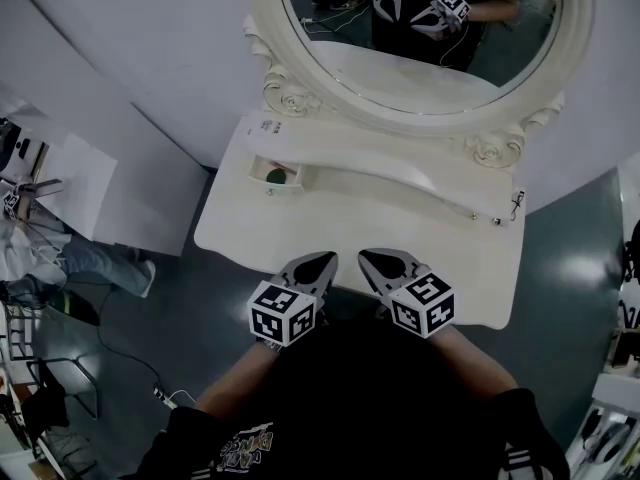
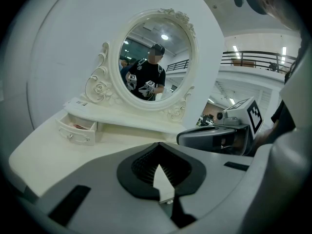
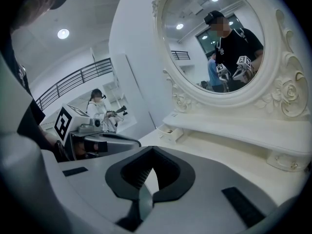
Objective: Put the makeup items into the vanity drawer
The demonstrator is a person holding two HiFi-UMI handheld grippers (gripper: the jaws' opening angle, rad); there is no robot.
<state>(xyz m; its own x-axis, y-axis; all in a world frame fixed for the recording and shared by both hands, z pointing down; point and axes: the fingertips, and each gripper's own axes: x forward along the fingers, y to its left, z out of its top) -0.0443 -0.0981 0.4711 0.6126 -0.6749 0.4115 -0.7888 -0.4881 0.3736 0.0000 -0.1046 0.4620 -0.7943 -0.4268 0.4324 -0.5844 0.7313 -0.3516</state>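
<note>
The white vanity table [image 1: 420,233] has a small drawer [image 1: 275,175] standing open at its left, under the mirror shelf. A green and dark item lies inside it. The left gripper view shows the drawer [image 2: 78,129] with something reddish in it, and it appears small and far in the right gripper view [image 3: 170,132]. My left gripper [image 1: 322,259] and right gripper [image 1: 368,257] hover side by side over the table's near edge. Both are shut with nothing in them, as their own views confirm for the left gripper [image 2: 158,146] and the right gripper [image 3: 152,149]. No loose makeup item shows on the tabletop.
An oval mirror [image 1: 420,28] in an ornate white frame rises behind the shelf and reflects me and both grippers. A white panel [image 1: 110,138] stands to the table's left. A person [image 1: 60,258] sits at the far left, near a cable on the floor [image 1: 130,358].
</note>
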